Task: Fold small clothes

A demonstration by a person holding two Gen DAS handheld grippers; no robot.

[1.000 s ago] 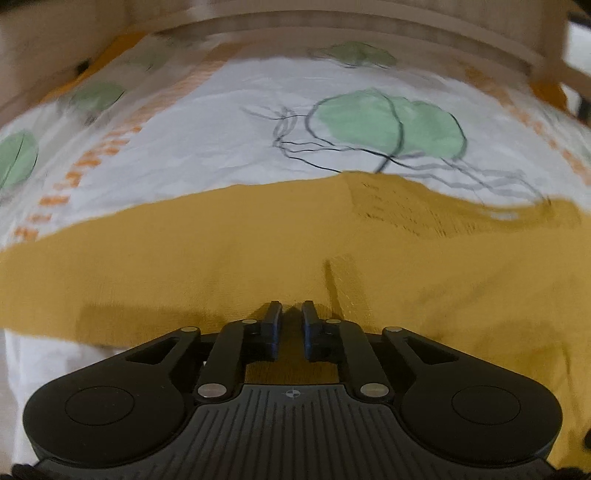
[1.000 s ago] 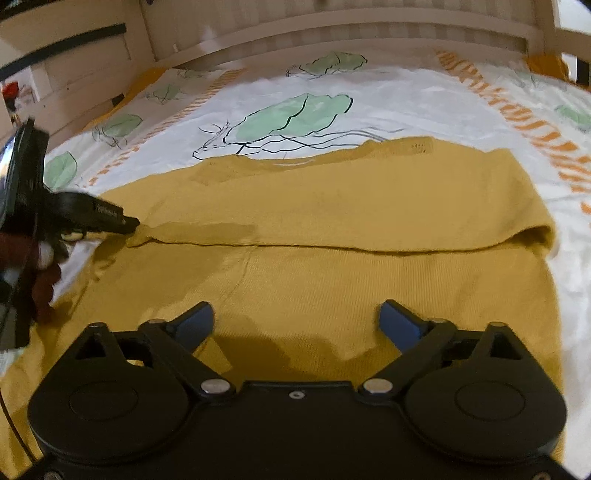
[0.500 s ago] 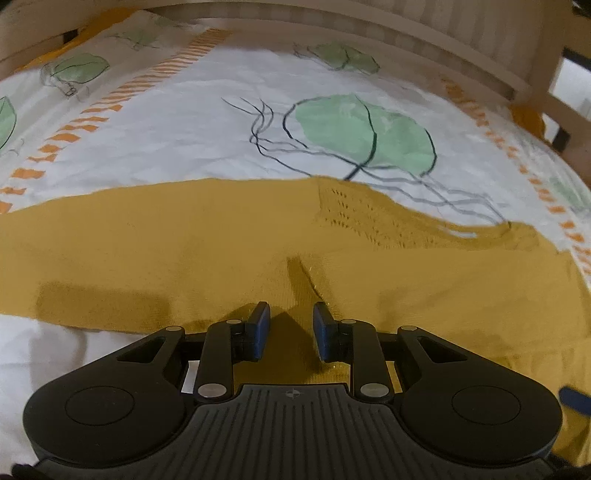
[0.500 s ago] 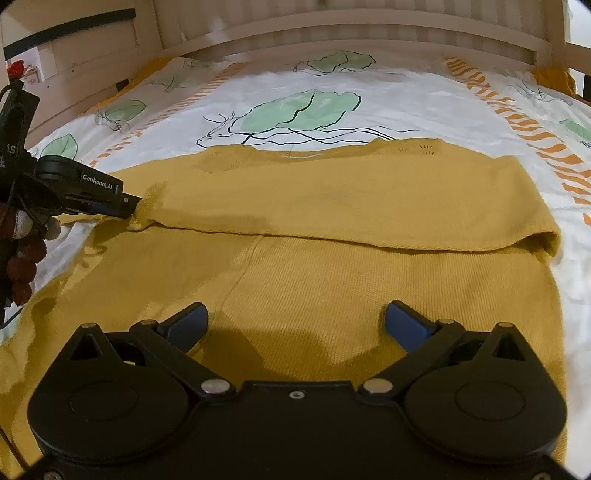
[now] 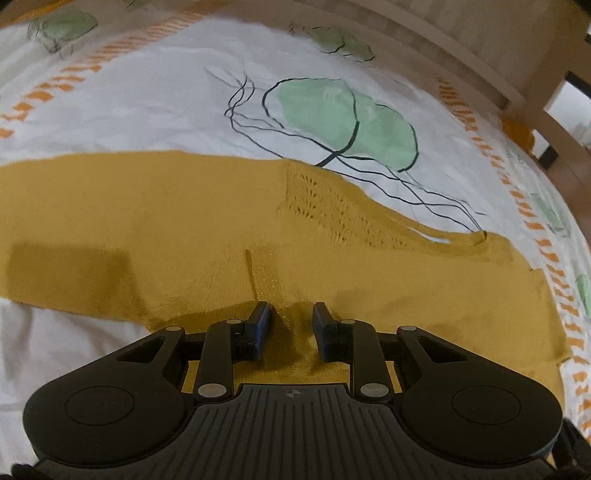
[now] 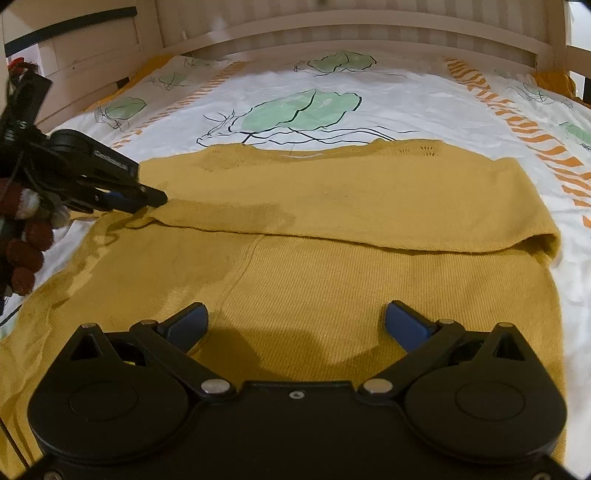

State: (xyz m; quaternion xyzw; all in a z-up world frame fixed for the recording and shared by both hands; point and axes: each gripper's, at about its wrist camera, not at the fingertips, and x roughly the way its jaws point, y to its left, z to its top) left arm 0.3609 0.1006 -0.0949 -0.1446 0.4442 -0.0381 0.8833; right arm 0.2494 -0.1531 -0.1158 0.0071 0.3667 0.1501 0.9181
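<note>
A mustard-yellow knit sweater (image 6: pixel 332 229) lies flat on the bed, its far part folded over toward me with a fold edge across the middle. It fills the lower left wrist view (image 5: pixel 184 229), with a lace panel near the neckline. My left gripper (image 5: pixel 290 319) is open, its jaws a small way apart over the cloth at the fold's left end; it also shows in the right wrist view (image 6: pixel 151 197). My right gripper (image 6: pixel 295 321) is wide open and empty above the sweater's near part.
A white bedsheet (image 6: pixel 406 107) with green leaf prints and orange stripes covers the bed. A wooden slatted bed frame (image 6: pixel 351 22) runs along the far side, and a wooden rail (image 5: pixel 480 55) stands at the right of the left wrist view.
My left gripper has opened, letting go of the folded sweater edge, and the cloth now lies flat. The right gripper has stayed wide open, nearly still.
</note>
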